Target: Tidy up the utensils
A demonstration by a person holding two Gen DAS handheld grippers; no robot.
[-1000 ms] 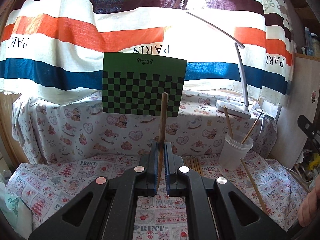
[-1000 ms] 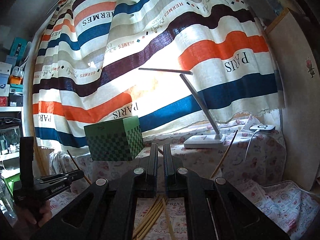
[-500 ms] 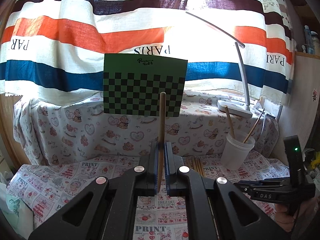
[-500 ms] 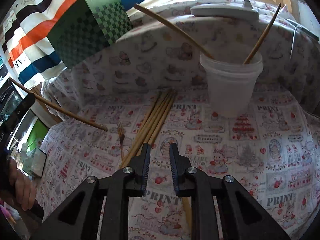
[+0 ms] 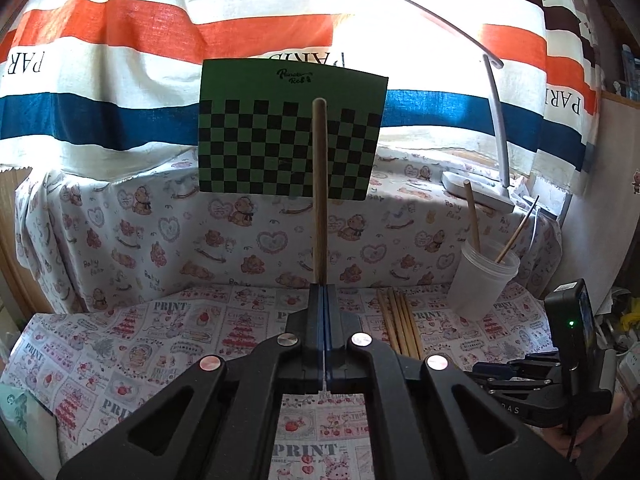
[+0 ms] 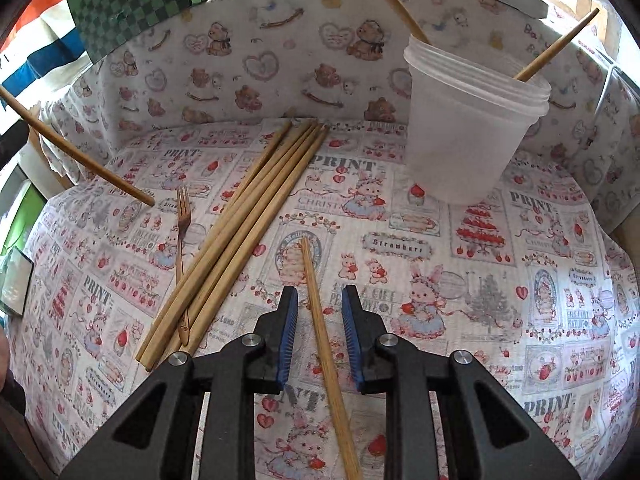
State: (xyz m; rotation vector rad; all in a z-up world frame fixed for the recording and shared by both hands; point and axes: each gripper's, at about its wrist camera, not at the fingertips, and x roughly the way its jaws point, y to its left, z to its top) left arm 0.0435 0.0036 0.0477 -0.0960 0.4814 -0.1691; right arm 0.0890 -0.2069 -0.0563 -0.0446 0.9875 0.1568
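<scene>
On the bench: bundle of chopsticks, a fork and a single chopstick lay loose.
Cup: held two sticks.
Left gripper: fingers clamped on an upright chopstick.
Right gripper: fingers had just been opening, apart, straddling the single chopstick, not touching.
Progress: early, I'd judge.

"PRINT" and "Strawbare" on the printed tablecloth, mirrored "PARIS" on the striped curtain

Black tongs — blue ribbed pads, silver round screws.
</scene>
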